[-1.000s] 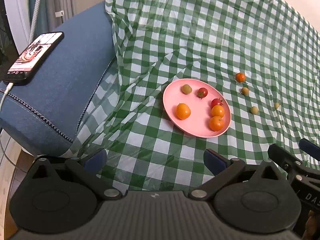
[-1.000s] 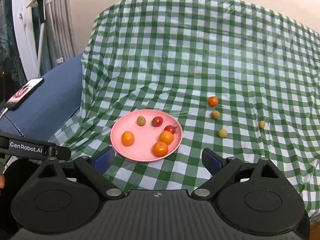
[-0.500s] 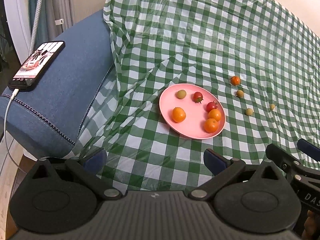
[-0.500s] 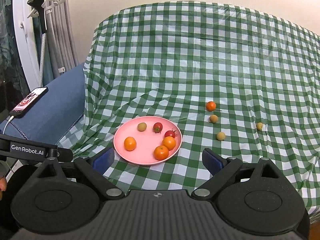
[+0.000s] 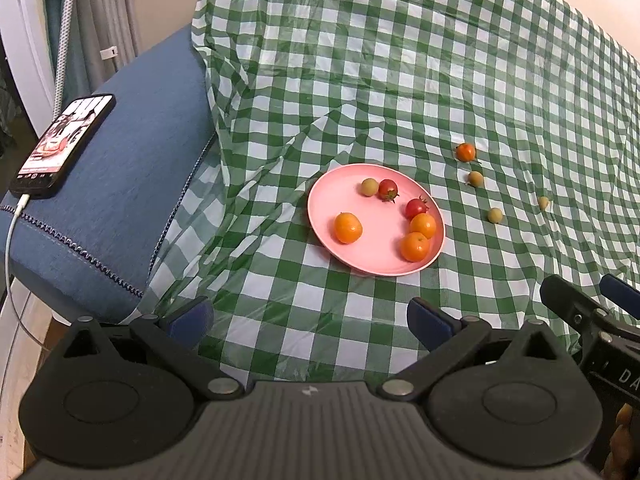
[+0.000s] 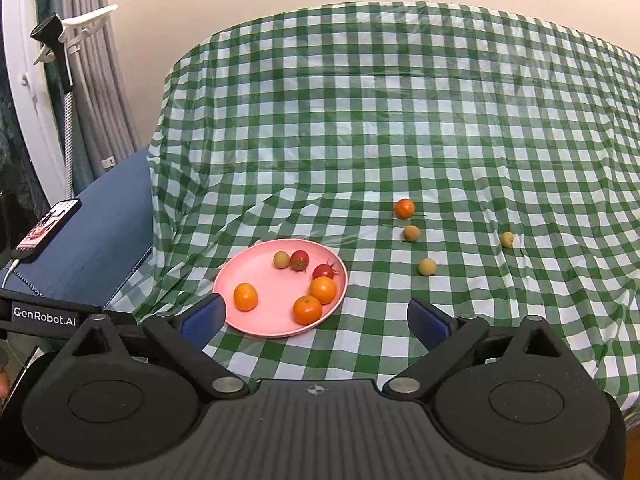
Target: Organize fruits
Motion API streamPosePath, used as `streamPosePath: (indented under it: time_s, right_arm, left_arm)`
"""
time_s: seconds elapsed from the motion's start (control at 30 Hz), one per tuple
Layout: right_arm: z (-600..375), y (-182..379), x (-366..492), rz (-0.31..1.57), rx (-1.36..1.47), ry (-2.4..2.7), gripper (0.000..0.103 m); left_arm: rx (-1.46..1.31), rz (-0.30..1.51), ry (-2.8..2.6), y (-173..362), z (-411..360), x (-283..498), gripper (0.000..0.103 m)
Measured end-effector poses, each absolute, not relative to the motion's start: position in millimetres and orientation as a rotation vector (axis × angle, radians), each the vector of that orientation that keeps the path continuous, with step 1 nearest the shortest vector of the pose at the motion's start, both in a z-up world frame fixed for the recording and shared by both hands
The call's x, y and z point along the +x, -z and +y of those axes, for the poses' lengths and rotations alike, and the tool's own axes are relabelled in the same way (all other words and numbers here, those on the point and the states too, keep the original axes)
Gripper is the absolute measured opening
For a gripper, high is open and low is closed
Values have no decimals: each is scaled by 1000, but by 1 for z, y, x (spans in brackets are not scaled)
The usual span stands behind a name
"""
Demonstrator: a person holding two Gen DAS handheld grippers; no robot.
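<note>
Looking from left to right, I see first a phone (image 5: 64, 144) lying on a blue cushion (image 5: 132, 184), and then the pink plate (image 6: 280, 322), smooth and round with a low rim, which already carries three orange fruits, two red tomatoes with green stems and one pale fruit. Further right, four fruits lie loose on the green checked cloth (image 6: 400, 120), which is glossy and wrinkled (so I judge that round things may roll on it): an orange fruit (image 6: 404, 208) farthest from me, a brownish fruit (image 6: 411, 233) just beside it, a yellow fruit (image 6: 427, 267) nearer to me, and a second yellow fruit (image 6: 507, 239) well apart to the right. My left gripper (image 5: 308, 318) is released, with its blue pads wide apart, and it faces the plate. My right gripper (image 6: 316, 320) is released too, holding nothing. The relation that matters is this: the loose fruits lie ahead and to the right of both claws, and I judge the right one nearer, so it should go forward to the yellow fruit first. These fruits are almost spheres, with no long axis to align.
</note>
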State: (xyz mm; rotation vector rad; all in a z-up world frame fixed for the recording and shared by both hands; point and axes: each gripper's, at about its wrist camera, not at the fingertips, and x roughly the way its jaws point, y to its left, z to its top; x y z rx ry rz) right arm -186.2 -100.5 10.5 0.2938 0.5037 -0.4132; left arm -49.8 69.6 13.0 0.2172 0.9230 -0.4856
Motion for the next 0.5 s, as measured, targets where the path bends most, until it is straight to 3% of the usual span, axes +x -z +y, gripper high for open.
streamPosePath:
  time_s: [0.5]
  right_arm:
    - [-151, 4, -198, 493, 365, 506, 98]
  left_arm:
    - [254, 928, 548, -20, 5, -41, 103]
